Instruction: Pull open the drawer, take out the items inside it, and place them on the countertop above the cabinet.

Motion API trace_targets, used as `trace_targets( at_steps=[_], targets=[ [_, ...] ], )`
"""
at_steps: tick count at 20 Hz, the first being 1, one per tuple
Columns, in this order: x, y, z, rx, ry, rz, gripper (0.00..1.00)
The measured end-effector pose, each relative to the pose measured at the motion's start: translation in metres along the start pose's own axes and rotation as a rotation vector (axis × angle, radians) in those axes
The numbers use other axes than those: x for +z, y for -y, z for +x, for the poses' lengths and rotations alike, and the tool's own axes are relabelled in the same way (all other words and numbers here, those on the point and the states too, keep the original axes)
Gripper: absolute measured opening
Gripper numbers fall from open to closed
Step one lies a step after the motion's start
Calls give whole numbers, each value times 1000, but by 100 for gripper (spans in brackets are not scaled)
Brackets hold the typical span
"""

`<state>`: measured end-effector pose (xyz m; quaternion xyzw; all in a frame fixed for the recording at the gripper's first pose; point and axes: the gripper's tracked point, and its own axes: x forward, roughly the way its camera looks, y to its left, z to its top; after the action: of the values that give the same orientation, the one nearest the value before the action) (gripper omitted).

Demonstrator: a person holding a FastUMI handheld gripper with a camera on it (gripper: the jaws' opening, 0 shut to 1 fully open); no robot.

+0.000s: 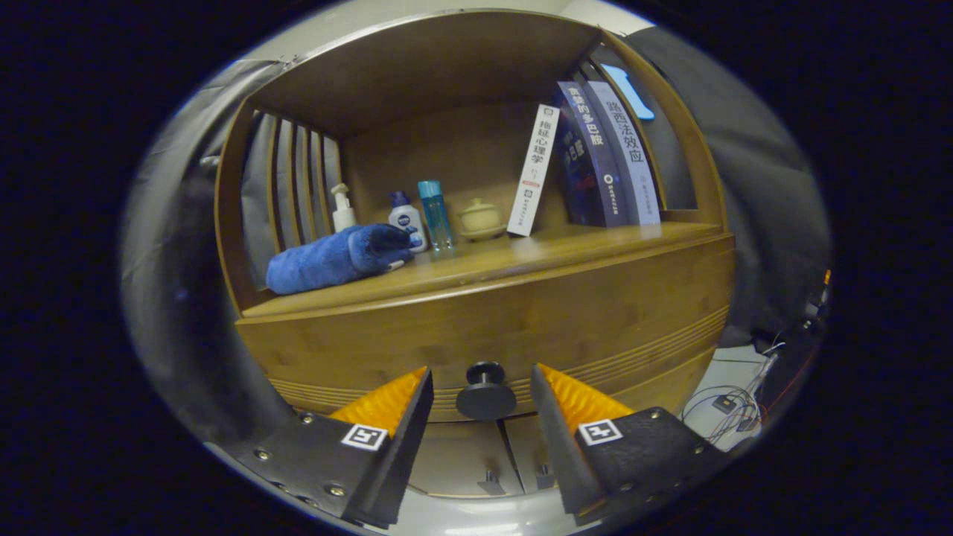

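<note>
Two fingers of the gripper (pixel 482 391) stand wide apart, one to either side of the round dark drawer knob (pixel 486 392); neither finger touches it, and nothing is held. The knob sits in the gap between the fingertips, projecting from the wooden drawer front (pixel 484 327), which is closed flush with the cabinet. Whatever lies inside the drawer is hidden. Beyond and above the fingers runs the countertop (pixel 521 257), roofed by an open wooden shelf frame with slatted sides. On it, up and to the left of the jaws, lies a rolled blue towel (pixel 335 259); behind it a white pump bottle (pixel 342 208), partly covered by the towel, then a small white bottle with a blue cap (pixel 406 218), a slim clear blue bottle (pixel 435 214) and a small lidded ceramic jar (pixel 481 219). Further right, a white book (pixel 533 171) leans against two upright books (pixel 607 160). Below the knob, between the finger bases, pale cabinet doors (pixel 476 450) show small handles, partly cut off. Right of the cabinet, loose cables (pixel 730 413) lie on a light floor; details there are hard to make out.
</note>
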<state>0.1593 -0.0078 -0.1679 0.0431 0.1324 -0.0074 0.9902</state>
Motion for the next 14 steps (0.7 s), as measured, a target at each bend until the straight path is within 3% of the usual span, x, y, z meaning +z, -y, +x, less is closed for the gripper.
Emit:
trace_targets(
  at_steps=[7,14],
  targets=[
    [-11,-2,13,-13,-39,-31,57],
    [-17,2,15,-6,-73,-60,43]
  ],
)
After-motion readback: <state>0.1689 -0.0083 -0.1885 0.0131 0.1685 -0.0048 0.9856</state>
